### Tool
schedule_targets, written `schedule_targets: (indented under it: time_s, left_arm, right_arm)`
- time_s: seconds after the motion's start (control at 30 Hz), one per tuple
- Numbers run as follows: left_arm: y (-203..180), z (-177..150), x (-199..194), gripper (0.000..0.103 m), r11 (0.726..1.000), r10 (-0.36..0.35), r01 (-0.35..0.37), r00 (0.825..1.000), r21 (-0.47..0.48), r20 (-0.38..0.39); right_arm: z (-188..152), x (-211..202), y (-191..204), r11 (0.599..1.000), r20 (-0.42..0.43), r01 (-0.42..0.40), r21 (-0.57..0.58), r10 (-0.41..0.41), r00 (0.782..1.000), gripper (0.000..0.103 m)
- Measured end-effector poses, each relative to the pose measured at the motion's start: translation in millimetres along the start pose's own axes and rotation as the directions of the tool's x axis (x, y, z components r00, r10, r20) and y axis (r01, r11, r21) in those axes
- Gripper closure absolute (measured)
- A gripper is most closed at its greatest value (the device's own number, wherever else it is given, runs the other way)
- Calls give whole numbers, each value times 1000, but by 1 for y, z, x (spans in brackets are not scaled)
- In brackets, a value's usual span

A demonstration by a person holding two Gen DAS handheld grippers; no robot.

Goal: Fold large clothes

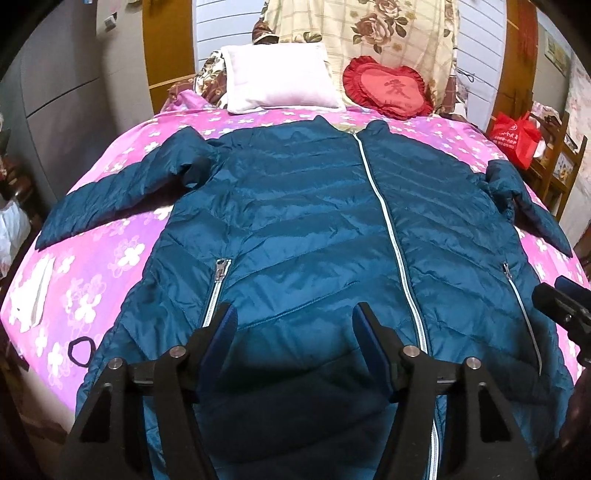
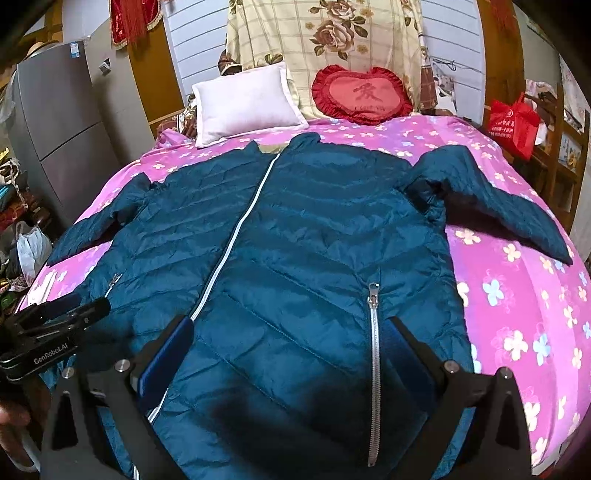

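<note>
We see a teal puffer jacket [image 1: 314, 229] spread flat, front side up, on a bed with a pink flowered sheet [image 1: 110, 266]. The jacket covers most of the sheet, collar toward the headboard end, both sleeves out to the sides, main zipper [image 1: 388, 229] closed. Two pocket zippers sit low on the jacket, one each side of the main zipper.

Our left gripper [image 1: 293, 325] hangs over the jacket's lower part, jaws spread wide, nothing between them. Our right gripper [image 2: 291, 336] is also over the lower jacket, jaws wide apart, nothing held; one pocket zipper [image 2: 375, 369] runs down near its right finger. Each gripper shows at the edge of the other's view.

Beyond the jacket's collar: a white pillow [image 1: 280, 83] and a red heart-shaped cushion [image 1: 388, 86] side by side, a rose-print cloth [image 1: 369, 33] hung behind them over white panelling. A small dark loop [image 1: 79, 350] lies on the sheet beside the jacket's hem, near the left gripper. Off the bed, a grey fridge [image 2: 55, 129] stands on the jacket's left-sleeve side of the left view, a white plastic bag [image 2: 33, 247] on the floor near it. A red bag [image 1: 517, 136] sits on wooden shelving on the opposite side of the jacket.
</note>
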State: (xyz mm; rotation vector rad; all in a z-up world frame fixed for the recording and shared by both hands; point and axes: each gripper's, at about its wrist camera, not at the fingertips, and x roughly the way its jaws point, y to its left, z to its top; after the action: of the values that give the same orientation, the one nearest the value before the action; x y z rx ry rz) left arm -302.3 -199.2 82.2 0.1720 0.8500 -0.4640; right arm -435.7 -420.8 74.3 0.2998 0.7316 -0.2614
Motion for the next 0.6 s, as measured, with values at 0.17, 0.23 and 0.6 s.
schedule_targets:
  time_s: [0.17, 0.23, 0.6]
  left_arm:
    - [3, -1, 4, 71, 1000, 1, -1, 1000, -16, -20]
    - [4, -1, 5, 71, 1000, 3, -3, 1000, -21, -26]
    - [7, -5, 10, 78, 999, 9, -10, 999, -32, -45]
  right_arm:
    - [0, 2, 0, 1000, 9, -11, -1, 11, 1000, 0]
    - [-1, 2, 0, 1000, -4, -2, -6, 1, 1000, 0]
    - [-5, 9, 4, 999, 27, -24, -26, 25, 999, 0]
